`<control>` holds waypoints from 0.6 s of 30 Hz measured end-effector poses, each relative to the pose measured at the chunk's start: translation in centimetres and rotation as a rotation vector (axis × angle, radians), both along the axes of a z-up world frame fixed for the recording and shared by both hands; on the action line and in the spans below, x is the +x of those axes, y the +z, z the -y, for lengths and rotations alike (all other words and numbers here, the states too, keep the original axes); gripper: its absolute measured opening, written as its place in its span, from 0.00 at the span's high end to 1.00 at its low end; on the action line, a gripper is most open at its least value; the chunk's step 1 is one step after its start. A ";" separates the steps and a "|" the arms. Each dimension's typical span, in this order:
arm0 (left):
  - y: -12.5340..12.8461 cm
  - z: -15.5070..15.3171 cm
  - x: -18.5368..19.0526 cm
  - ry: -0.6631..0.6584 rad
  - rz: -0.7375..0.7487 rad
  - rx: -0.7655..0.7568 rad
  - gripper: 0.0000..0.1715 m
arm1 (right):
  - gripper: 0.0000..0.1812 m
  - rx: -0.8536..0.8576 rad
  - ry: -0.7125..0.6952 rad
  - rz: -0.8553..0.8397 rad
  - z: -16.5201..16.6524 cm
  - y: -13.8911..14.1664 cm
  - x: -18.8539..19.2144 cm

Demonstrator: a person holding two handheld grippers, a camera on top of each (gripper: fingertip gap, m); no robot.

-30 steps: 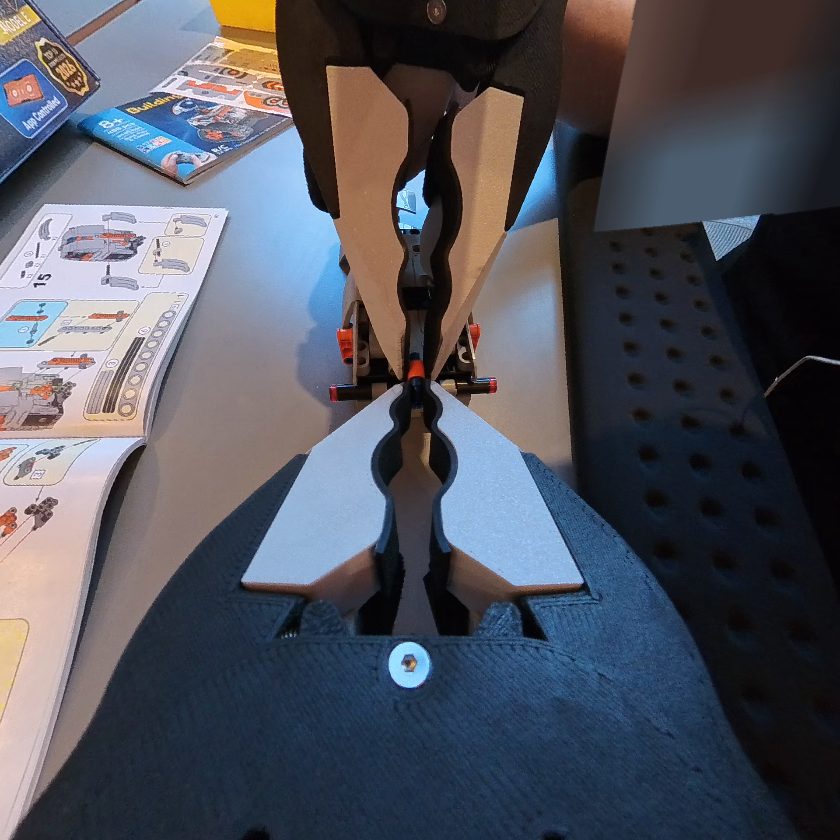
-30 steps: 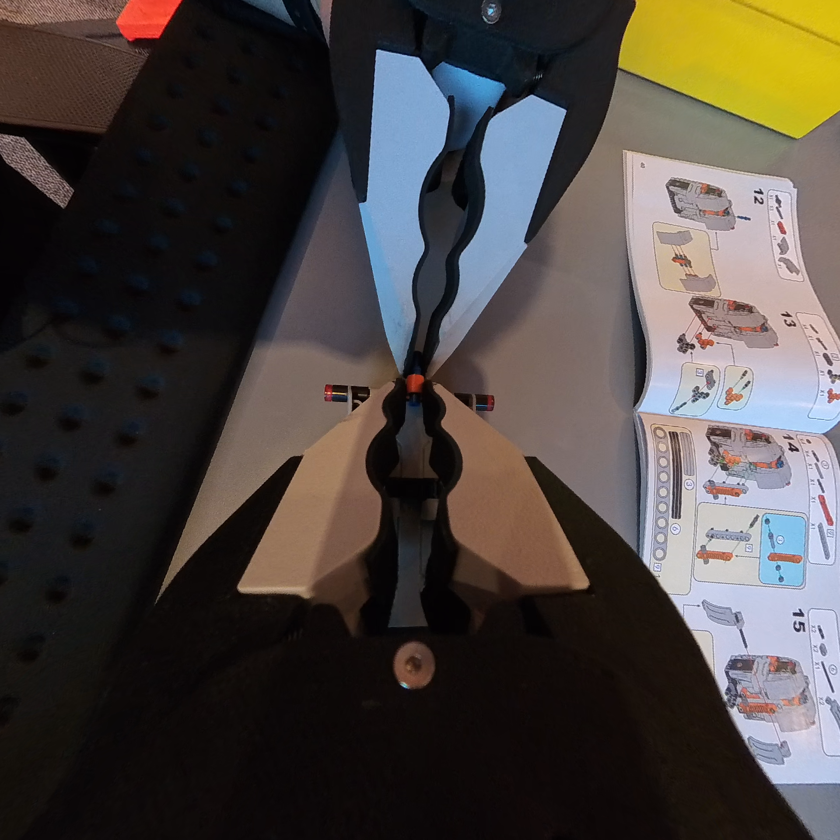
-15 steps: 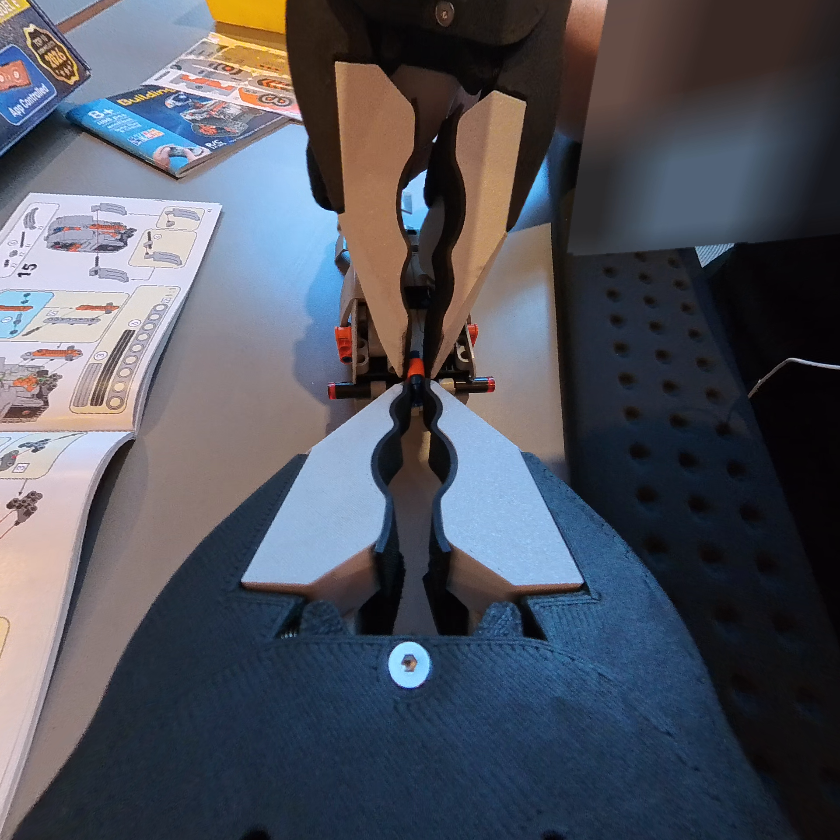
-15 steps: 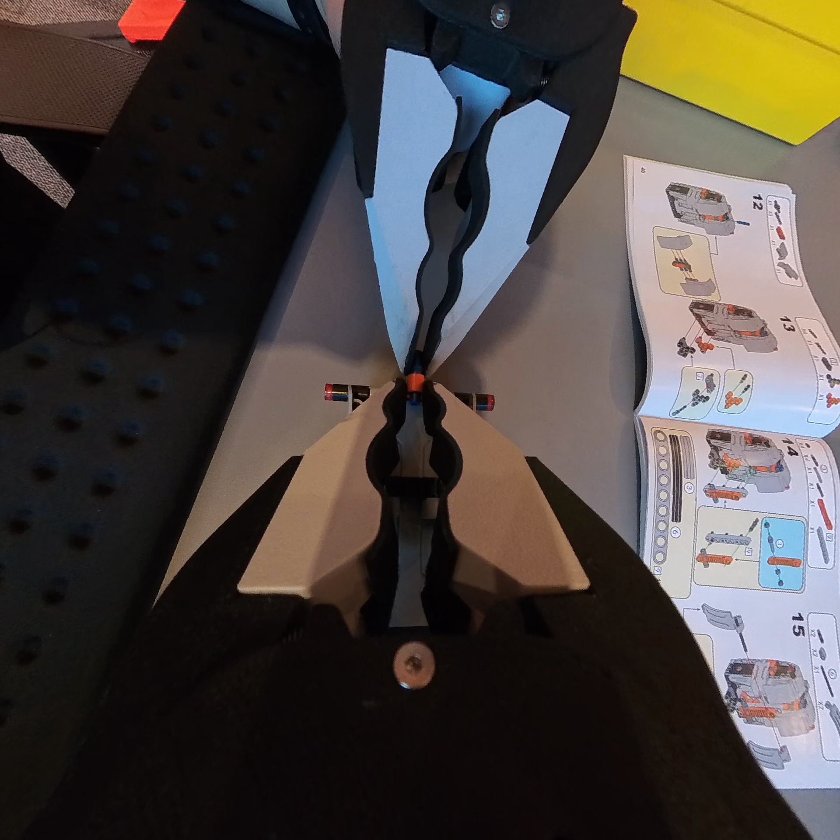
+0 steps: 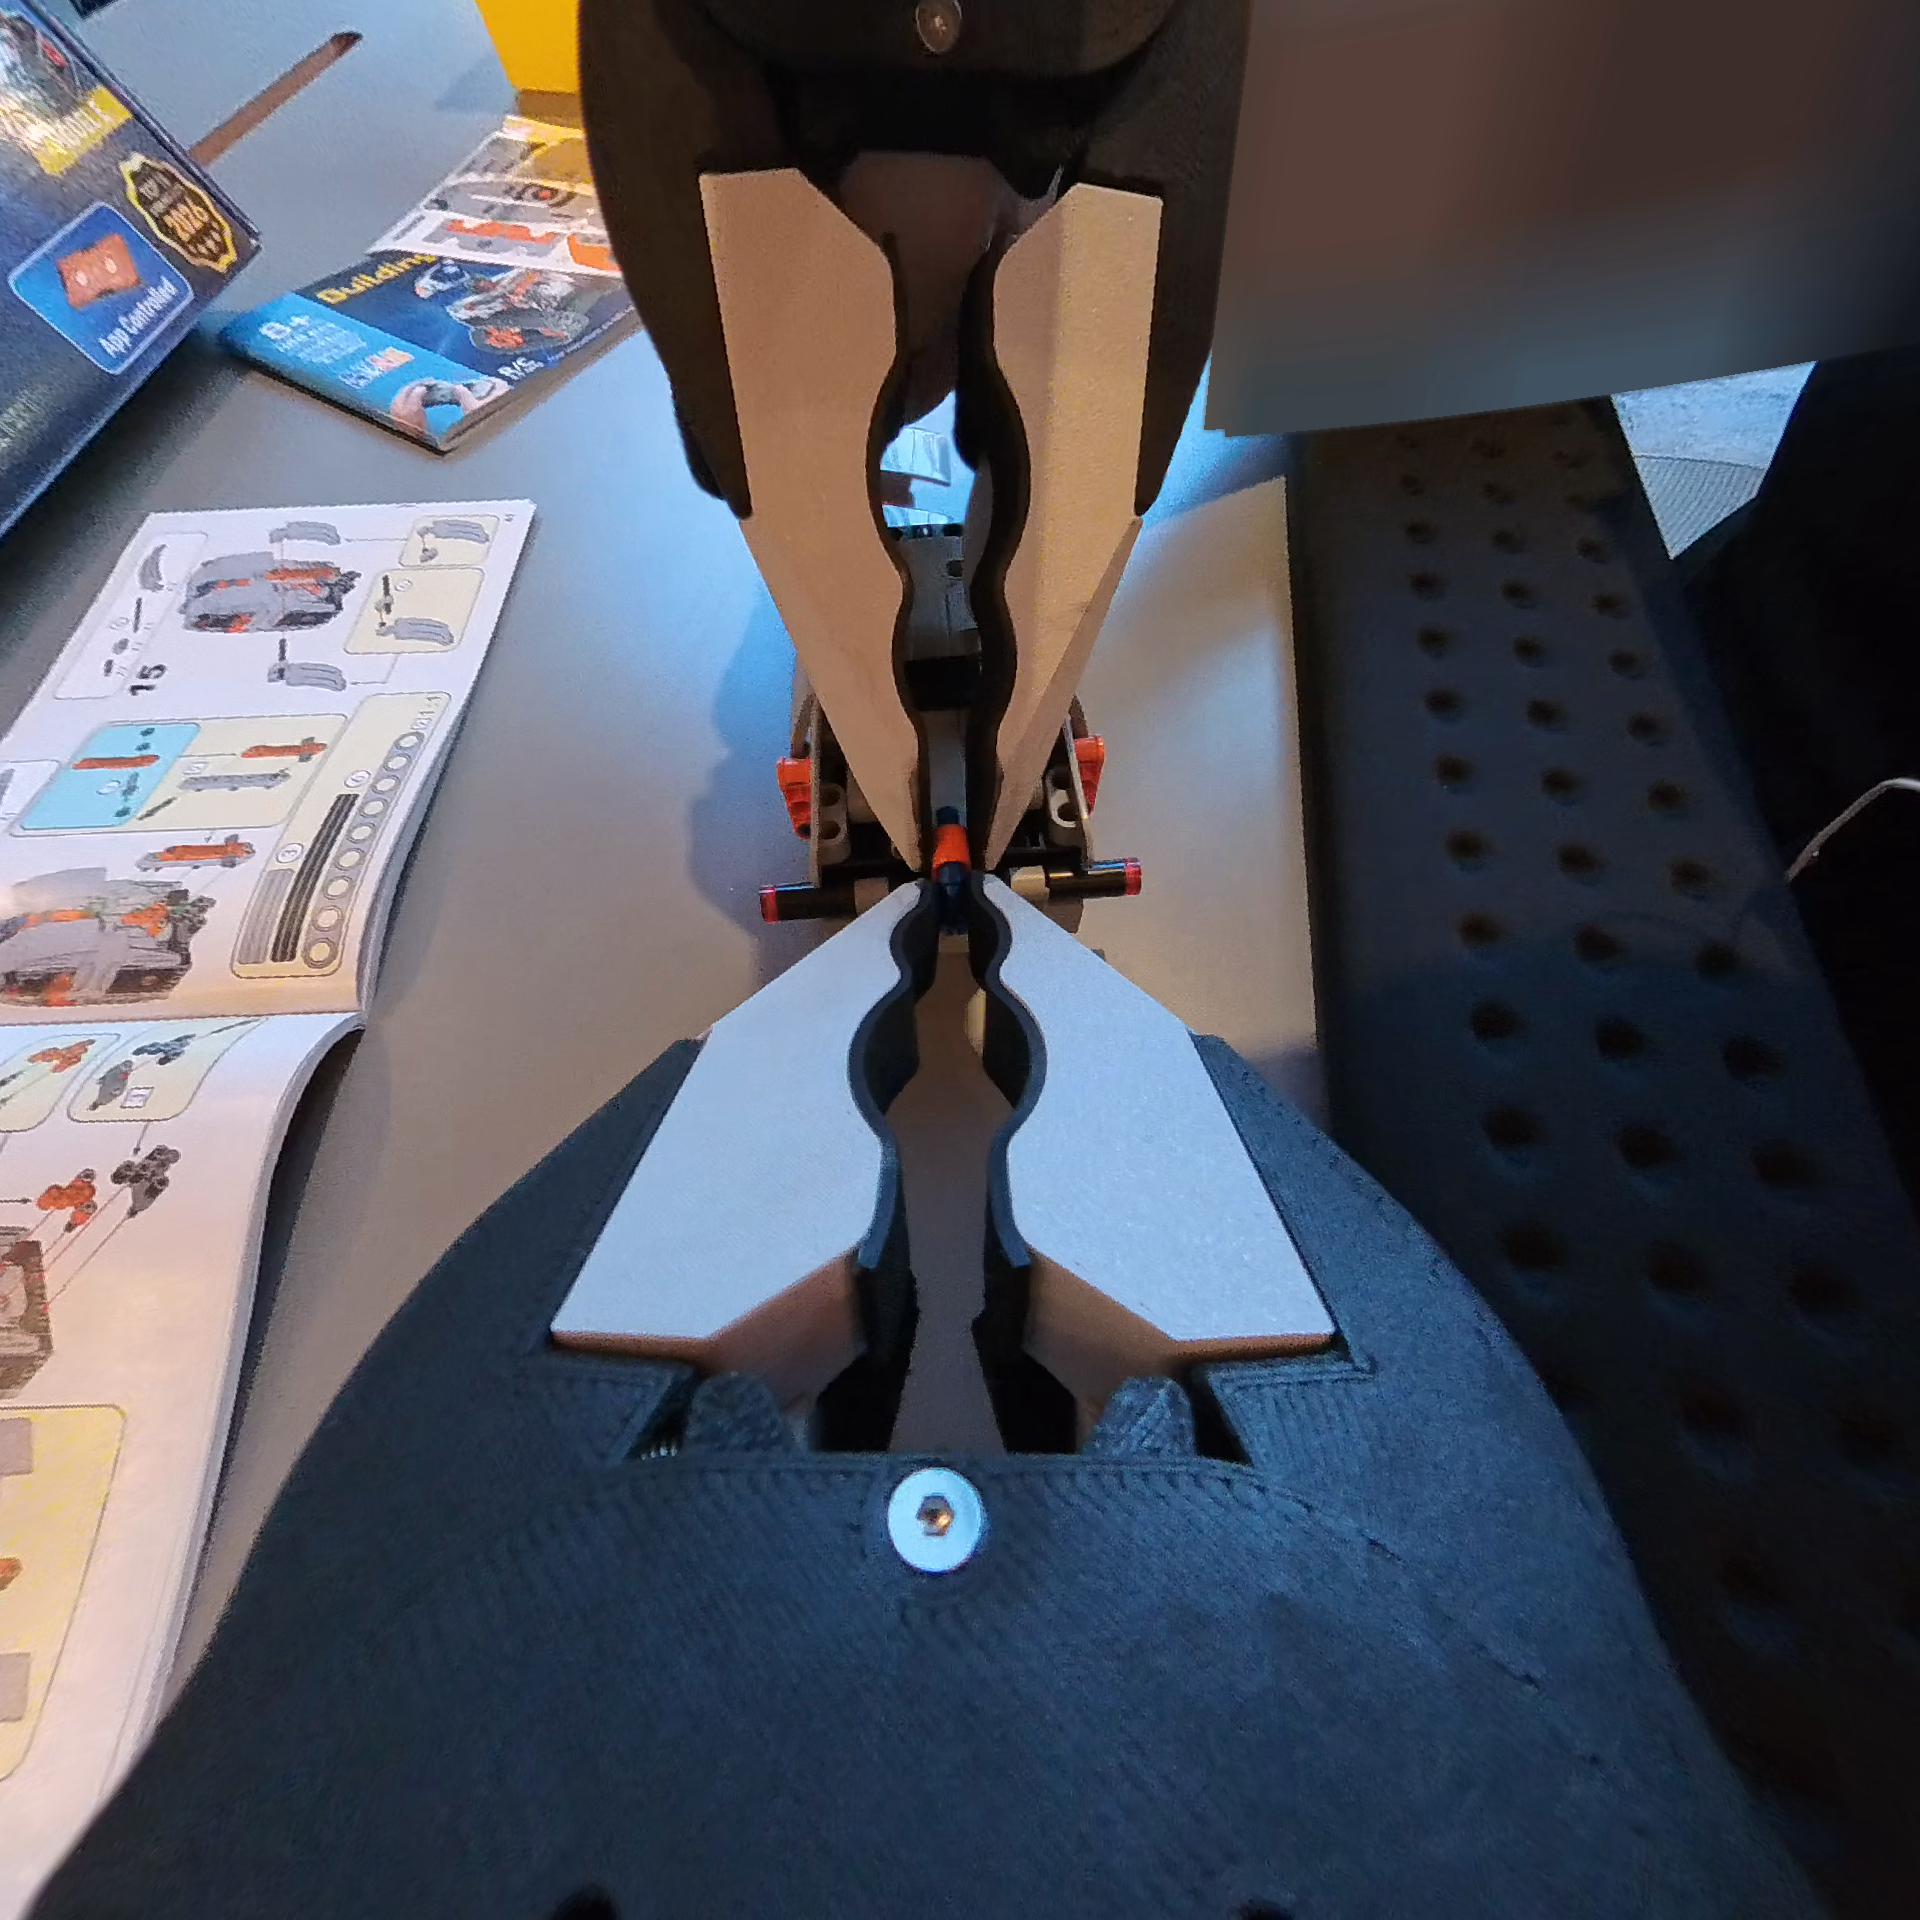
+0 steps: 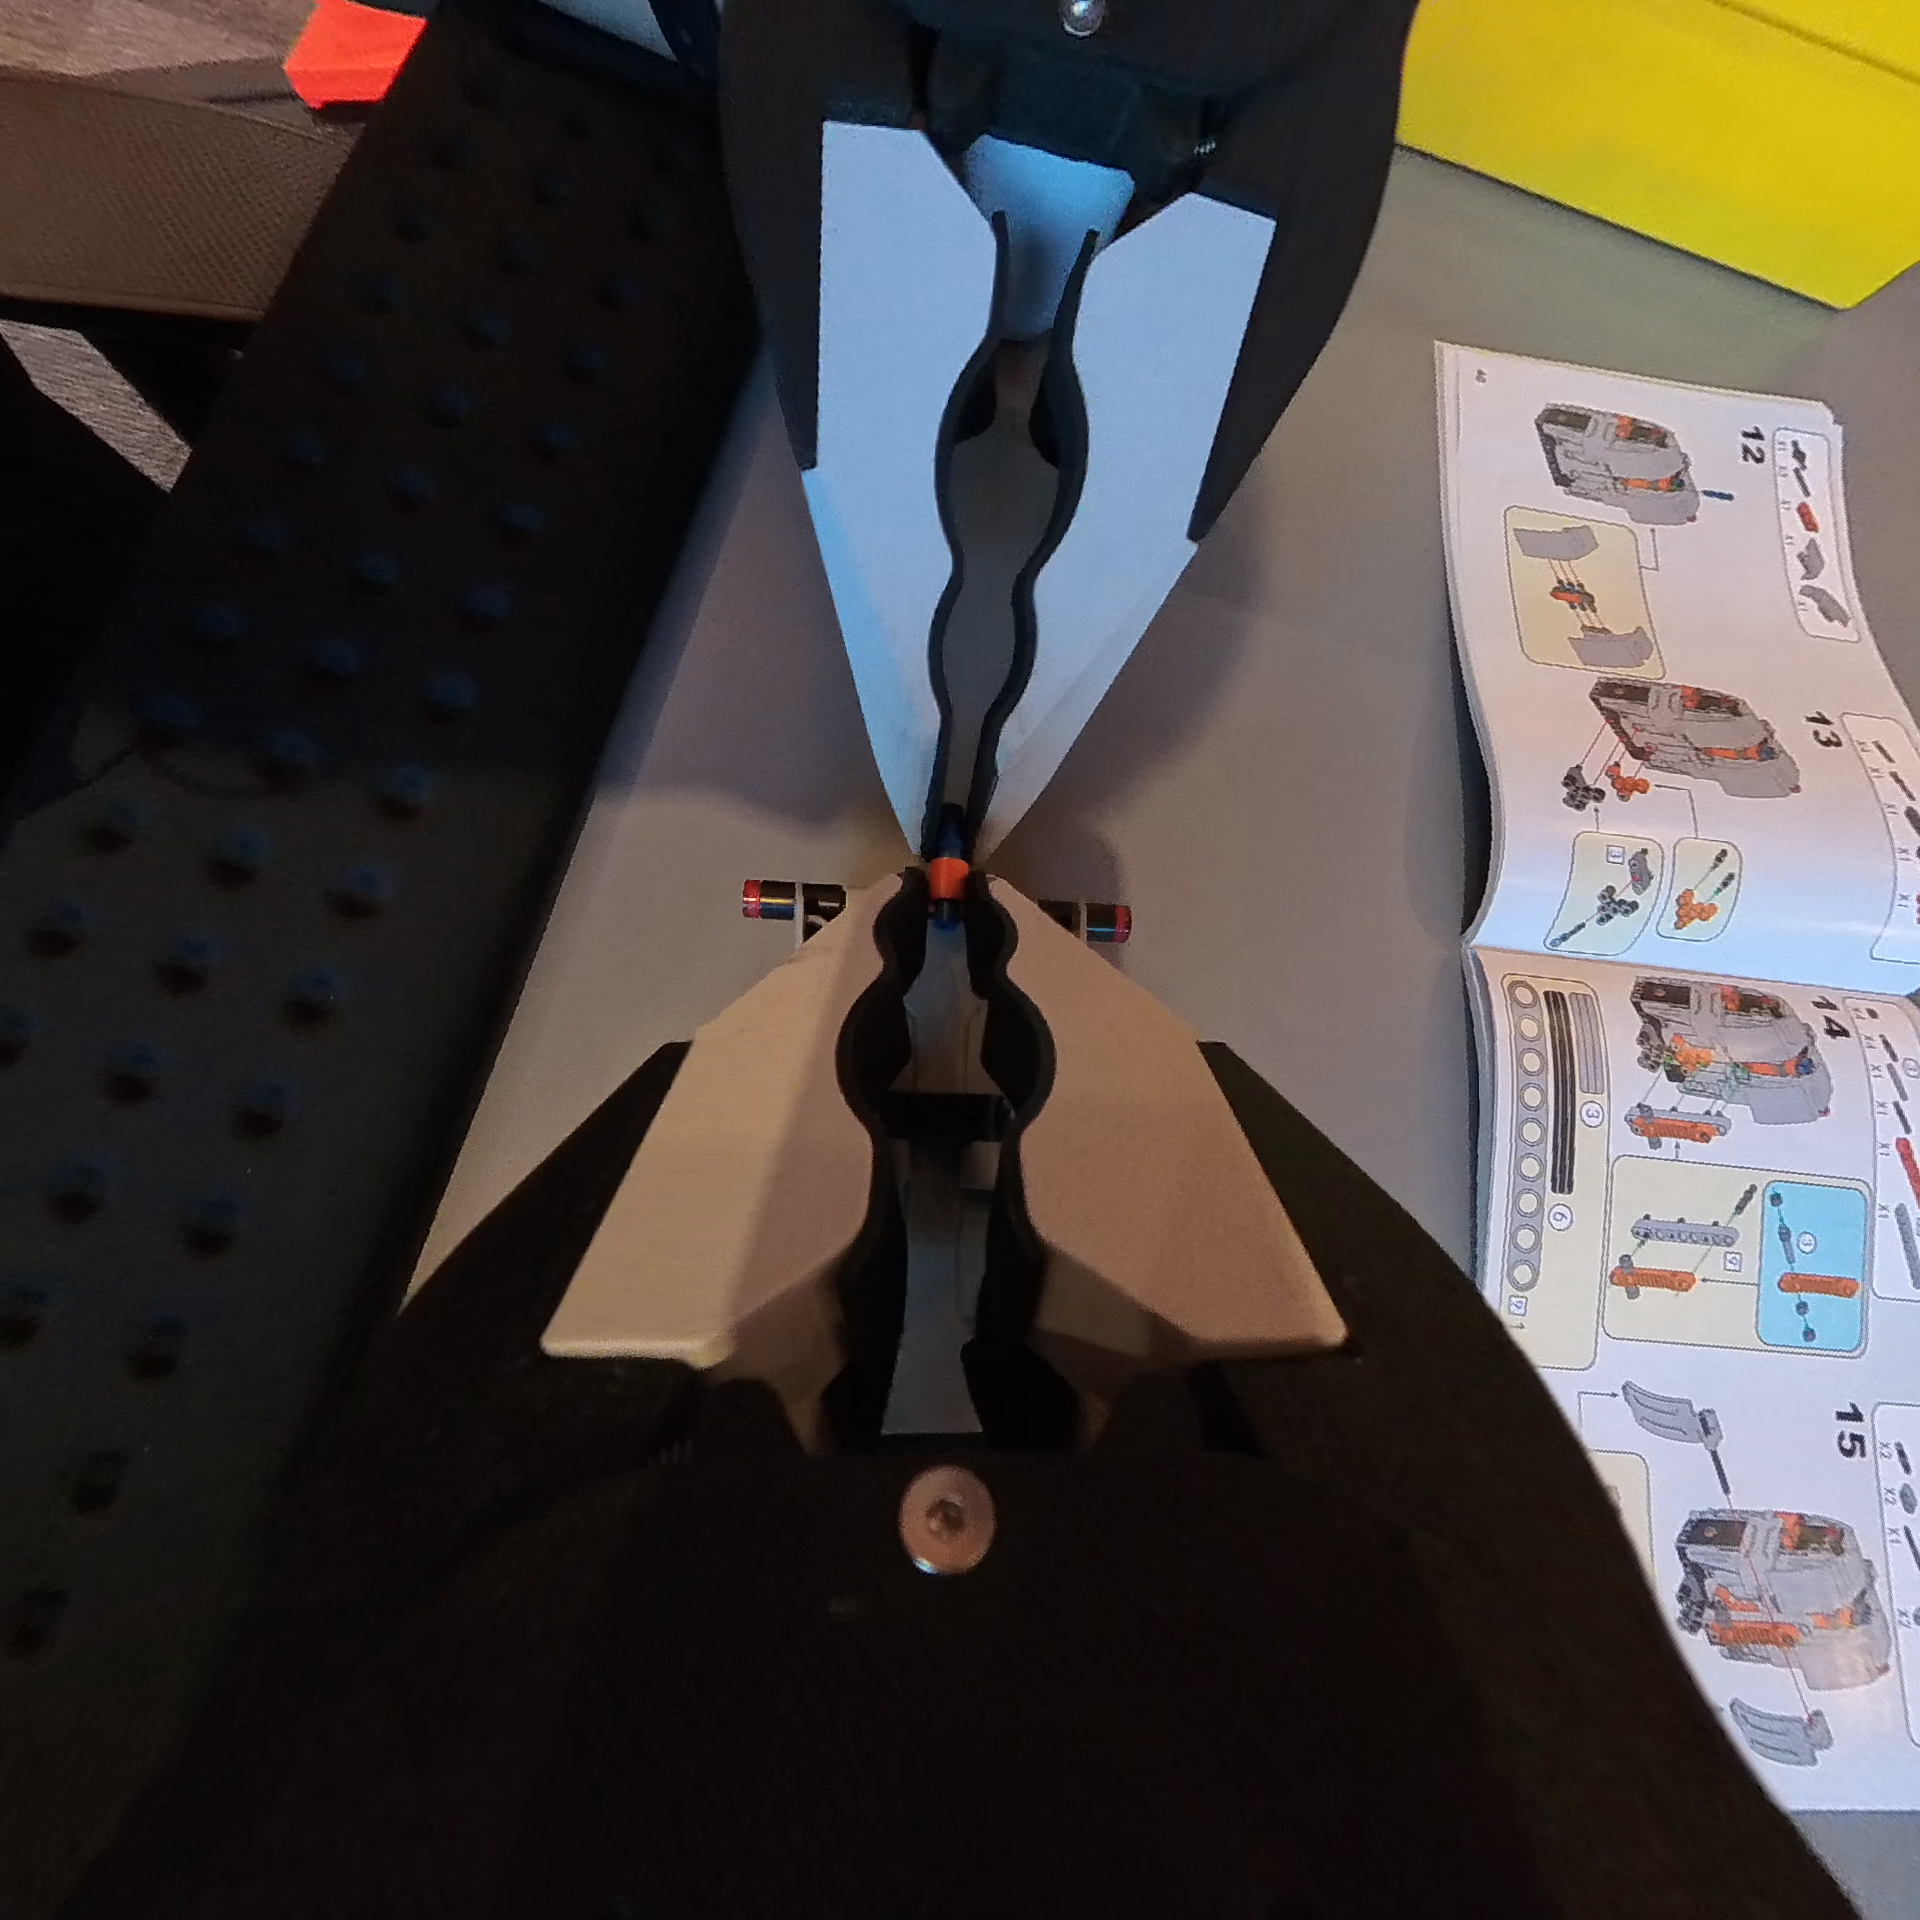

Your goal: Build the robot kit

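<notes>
A small orange-and-blue pin [image 5: 948, 862] sat pinched tip-to-tip between the closed left gripper [image 5: 943, 902] and closed right gripper [image 6: 943, 896], its long axis running along both, above a grey brick model [image 5: 940, 821] on the table [image 5: 582, 831].

My right tool [image 6: 943, 902] pinched onto small orange pin [image 6: 943, 875]; left tool [image 6: 958, 831] meets it tip to tip from opposite side, gripping same pin's blue end, I think. Black axle with red ends [image 6: 769, 896] crosses beneath. Grey table [image 6: 1247, 790] below. Open instruction booklet [image 6: 1704, 1039] right, black studded mat [image 6: 312, 727] left, yellow box [image 6: 1662, 135] far right.
</notes>
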State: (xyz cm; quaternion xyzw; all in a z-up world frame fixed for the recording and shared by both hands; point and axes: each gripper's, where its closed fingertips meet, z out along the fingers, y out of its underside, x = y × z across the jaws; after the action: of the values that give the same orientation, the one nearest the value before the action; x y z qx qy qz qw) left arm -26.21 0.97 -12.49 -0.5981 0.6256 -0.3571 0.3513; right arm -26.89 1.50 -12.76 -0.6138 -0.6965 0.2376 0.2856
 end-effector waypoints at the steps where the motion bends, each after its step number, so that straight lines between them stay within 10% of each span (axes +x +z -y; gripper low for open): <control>1: 0.0 0.0 0.0 0.000 -0.005 -0.003 0.99 | 0.96 -0.003 0.006 0.005 0.1 0.0 0.0; 18: -0.2 0.0 0.0 0.001 -0.088 0.146 0.99 | 0.97 0.014 0.006 0.042 0.2 -0.2 0.0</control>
State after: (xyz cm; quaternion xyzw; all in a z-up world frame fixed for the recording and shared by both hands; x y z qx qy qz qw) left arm -26.21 0.98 -12.69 -0.5862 0.6645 -0.2840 0.3663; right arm -26.92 1.27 -13.00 -0.6145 -0.7060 0.2204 0.2745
